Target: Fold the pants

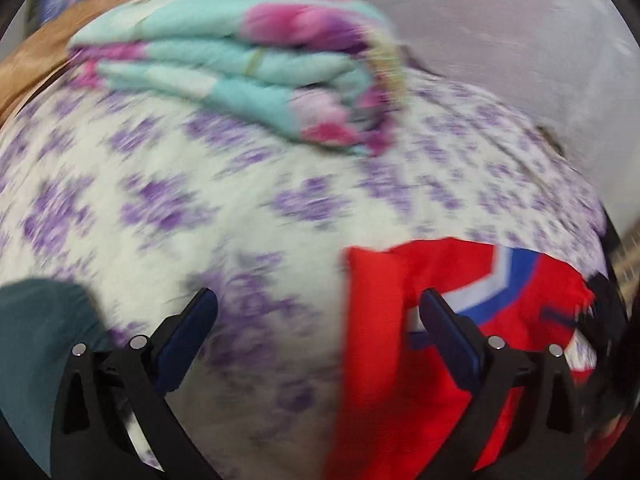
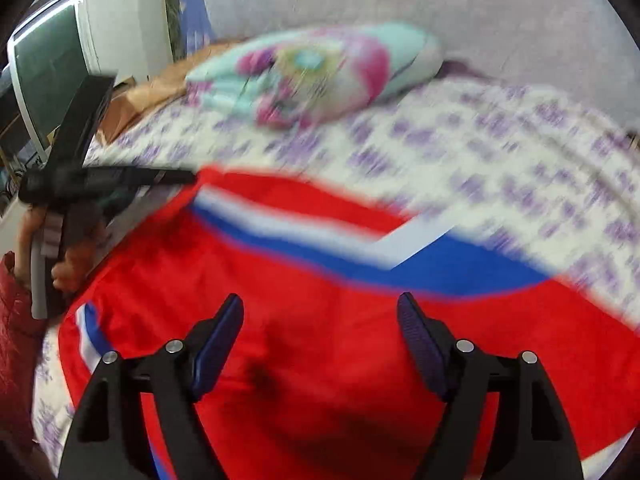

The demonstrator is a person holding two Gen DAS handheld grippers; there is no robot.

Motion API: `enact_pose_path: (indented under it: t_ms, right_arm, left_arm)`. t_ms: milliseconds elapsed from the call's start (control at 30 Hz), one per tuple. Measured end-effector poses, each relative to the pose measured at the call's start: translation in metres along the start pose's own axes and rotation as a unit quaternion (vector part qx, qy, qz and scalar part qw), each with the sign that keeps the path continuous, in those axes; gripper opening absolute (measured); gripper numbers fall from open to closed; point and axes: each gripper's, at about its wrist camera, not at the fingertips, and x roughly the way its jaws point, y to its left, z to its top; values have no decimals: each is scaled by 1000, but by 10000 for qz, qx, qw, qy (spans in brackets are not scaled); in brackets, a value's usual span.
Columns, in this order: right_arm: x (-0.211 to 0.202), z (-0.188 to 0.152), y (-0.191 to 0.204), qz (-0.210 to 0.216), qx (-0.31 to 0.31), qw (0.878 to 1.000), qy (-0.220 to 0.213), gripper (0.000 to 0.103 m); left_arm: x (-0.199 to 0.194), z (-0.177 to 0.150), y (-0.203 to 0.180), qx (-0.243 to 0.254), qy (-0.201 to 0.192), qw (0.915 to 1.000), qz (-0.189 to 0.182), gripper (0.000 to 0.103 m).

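Note:
The red pants [image 2: 280, 280], with a white and blue stripe, lie spread flat on the bed. My right gripper [image 2: 320, 300] hovers above their middle, open, with nothing pinched between its blue pads. My left gripper [image 1: 318, 300] is open too, over bare sheet beside the edge of the pants [image 1: 384, 340]; its right finger [image 1: 448, 328] overlaps that edge in the picture and grips nothing. In the right wrist view one left finger [image 2: 168, 177] reaches toward the pants' far left corner, and a hand [image 2: 68, 264] holds the tool.
The bed sheet [image 1: 180, 208] is white with purple flowers. A folded teal and pink blanket [image 1: 248, 64] lies at the far end by the wall. A dark teal cloth [image 1: 36, 332] shows at lower left. A window and cabinet [image 2: 52, 64] stand off the bed's left side.

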Motion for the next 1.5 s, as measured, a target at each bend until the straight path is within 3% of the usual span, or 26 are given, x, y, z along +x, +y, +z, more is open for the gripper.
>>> enact_pose_path:
  t_ms: [67, 200, 300, 333, 367, 400, 500, 533, 600, 633, 667, 700, 867, 933, 1000, 1100, 1300, 1500]
  right_arm:
    - [-8, 9, -30, -253, -72, 9995, -180, 79]
    - [1, 13, -86, -193, 121, 9997, -102, 79]
    - [15, 13, -111, -195, -51, 9998, -2, 79]
    - [22, 15, -117, -218, -216, 9995, 68, 79]
    - [27, 15, -118, -246, -329, 9991, 125, 79]
    - [33, 16, -121, -304, -466, 9983, 187, 79]
    - [53, 21, -129, -265, -813, 9952, 483, 79]
    - [57, 20, -131, -194, -809, 9949, 570, 79]
    - [67, 15, -136, 235, -640, 9945, 795, 60]
    - [66, 13, -135, 350, -607, 9946, 762, 56]
    - [60, 11, -130, 433, -711, 9942, 686, 27]
    - [56, 10, -126, 503, -770, 9933, 696, 5]
    - [7, -1, -94, 209, -895, 9950, 395, 4]
    - [-30, -8, -75, 23, -954, 9954, 69, 4]
    - [-63, -16, -60, -83, -949, 9953, -200, 4]
    - [-103, -41, -36, -181, -975, 9941, -438, 4]
    - [-159, -124, 26, -220, -1024, 9913, -801, 4]
    - [-165, -191, 57, 141, -762, 9943, -730, 4]
  left_arm:
    - [2, 0, -10, 235, -40, 9997, -112, 98]
    - [23, 4, -13, 403, 226, 9982, -380, 98]
    - [33, 12, -13, 504, 218, 9972, -505, 95]
    - [36, 16, -15, 564, 176, 9966, -571, 89]
    - [38, 18, -16, 629, 161, 9961, -603, 68]
    - [42, 19, -18, 705, 197, 9952, -646, 59]
    - [44, 19, -24, 938, 145, 9927, -745, 44]
    - [41, 18, -26, 978, 102, 9922, -770, 43]
    - [38, 17, -26, 1012, 57, 9914, -830, 41]
    - [39, 17, -26, 1010, 55, 9912, -849, 40]
    - [39, 17, -25, 992, 58, 9913, -859, 40]
    - [38, 18, -24, 970, 51, 9914, -874, 40]
    - [25, 15, -27, 989, -133, 9913, -860, 36]
    - [13, 13, -31, 1032, -292, 9901, -906, 31]
    - [-1, 9, -34, 1058, -417, 9881, -1038, 20]
    - [-28, -6, -37, 1118, -646, 9853, -1116, 14]
    - [-90, -74, -41, 1108, -931, 9771, -1560, 15]
    - [-107, -141, -22, 348, -695, 9800, -1832, 19]
